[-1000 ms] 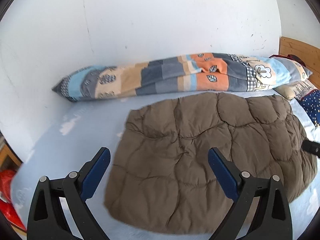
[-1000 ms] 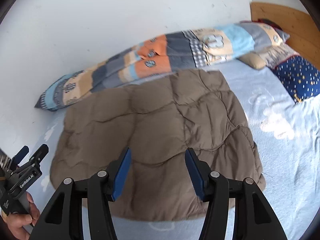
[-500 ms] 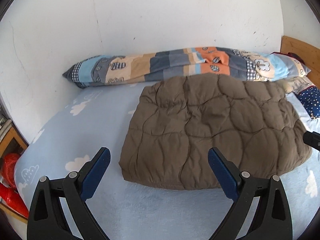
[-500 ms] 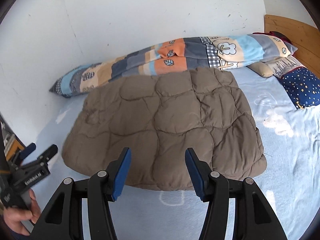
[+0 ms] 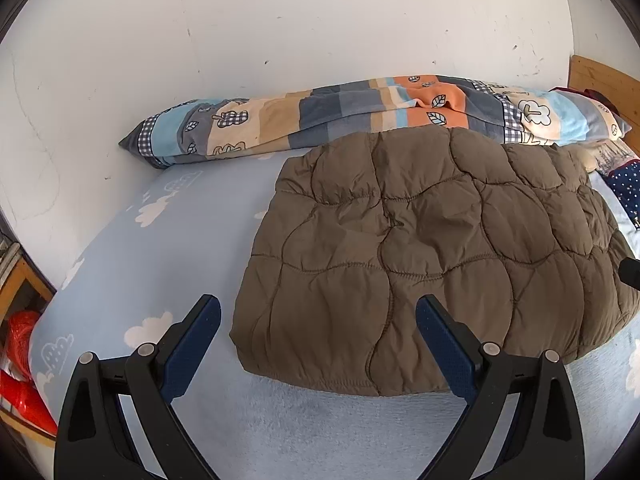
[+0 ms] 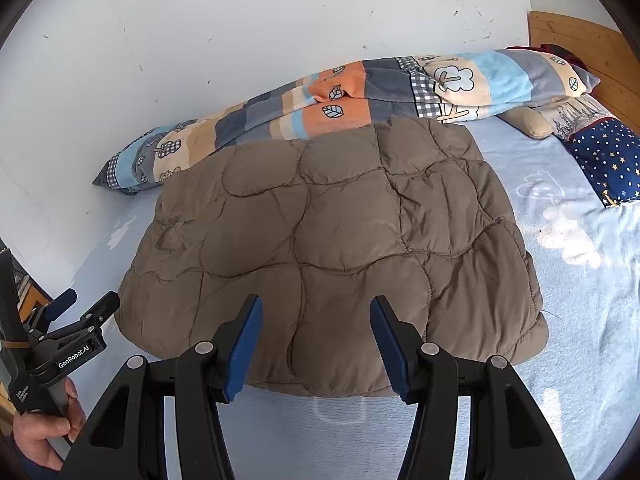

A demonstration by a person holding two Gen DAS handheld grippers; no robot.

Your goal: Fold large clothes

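Note:
A brown quilted puffer garment (image 5: 420, 256) (image 6: 332, 248) lies folded into a rough rectangle on the light blue bed sheet (image 5: 168, 248). My left gripper (image 5: 318, 310) hovers open over the garment's near left corner, nothing between its blue pads. In the right wrist view my right gripper (image 6: 316, 308) hangs over the garment's near edge, jaws apart and empty. That same view shows the left gripper (image 6: 86, 304) at the far left, held by a hand (image 6: 44, 432). A black tip of the right gripper (image 5: 630, 272) shows at the left wrist view's right edge.
A rolled patchwork blanket (image 5: 360, 116) (image 6: 340, 100) lies along the white wall behind the garment. A navy starred pillow (image 6: 604, 160) and a beige pillow (image 6: 528, 122) sit by the wooden headboard (image 6: 580, 44). Something red (image 5: 20, 360) lies beside the bed at left.
Both grippers have pulled back from the garment and dropped a little; its whole near edge and more sheet now show. The garment itself has not moved.

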